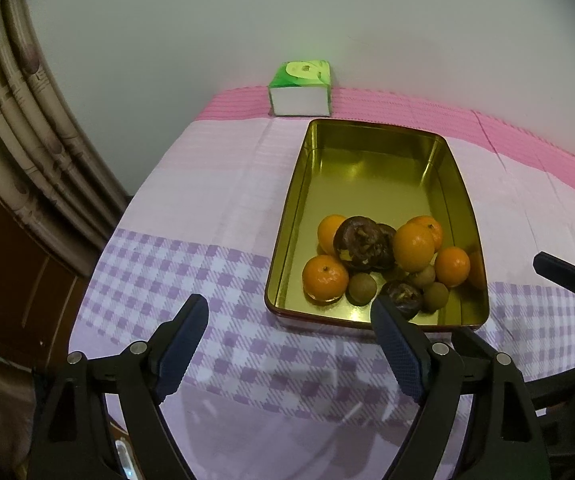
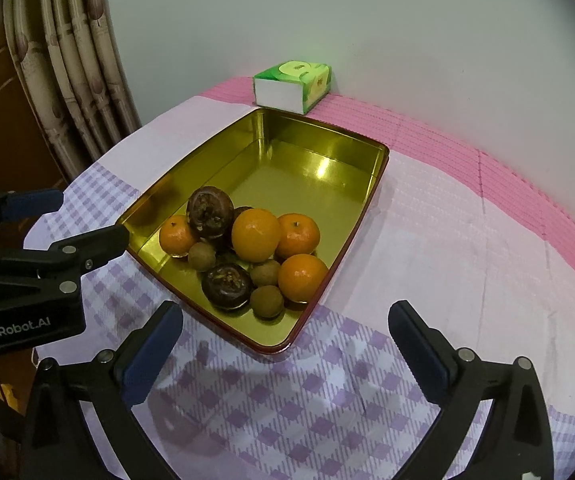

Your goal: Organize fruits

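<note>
Jaws of both grippers [image 1: 289, 322] [image 2: 285, 326] spread, empty, w/ shiny gold tin [image 2: 191, 178] holding round fruits [image 2: 256, 234].

Fruits [image 2: 247, 252] piled in tin [image 2: 327, 168] near end; tissue box [image 2: 293, 86] behind tin

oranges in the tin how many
4 oranges in the gold tin: one at the left wall, a big one in the middle, one behind it, one nearest the right wall. More could hide under the pile.

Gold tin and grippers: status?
Left gripper open, empty. Right gripper open, empty. Fruit pile bunched at gold tin's near end. Nothing blocking.
</note>
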{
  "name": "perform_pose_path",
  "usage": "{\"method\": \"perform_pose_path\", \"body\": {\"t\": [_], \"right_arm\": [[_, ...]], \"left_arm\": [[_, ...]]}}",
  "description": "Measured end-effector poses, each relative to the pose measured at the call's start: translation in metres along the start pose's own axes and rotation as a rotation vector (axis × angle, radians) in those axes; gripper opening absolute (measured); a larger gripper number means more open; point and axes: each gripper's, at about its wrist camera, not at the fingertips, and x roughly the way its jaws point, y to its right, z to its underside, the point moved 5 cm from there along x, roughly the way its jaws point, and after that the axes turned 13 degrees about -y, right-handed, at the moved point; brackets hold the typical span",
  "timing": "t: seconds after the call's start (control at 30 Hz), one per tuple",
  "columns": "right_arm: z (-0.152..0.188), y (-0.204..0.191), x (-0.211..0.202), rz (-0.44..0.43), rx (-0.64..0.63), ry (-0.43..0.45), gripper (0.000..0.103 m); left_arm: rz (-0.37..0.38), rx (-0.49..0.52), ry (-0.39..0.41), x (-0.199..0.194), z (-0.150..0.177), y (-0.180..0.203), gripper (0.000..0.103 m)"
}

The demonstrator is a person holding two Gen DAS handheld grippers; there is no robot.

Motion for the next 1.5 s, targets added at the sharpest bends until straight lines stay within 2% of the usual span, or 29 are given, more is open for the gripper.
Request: {"method": "perform_pose_path", "body": {"t": [1.5], "right_arm": [[0.0054, -0.0031, 0.0095, 0.0, -0.014, -0.032, 0.102]], "left_arm": [[0.001, 0.005, -0.02, 0.0053, 0.0024, 0.0017, 0.083]]}}
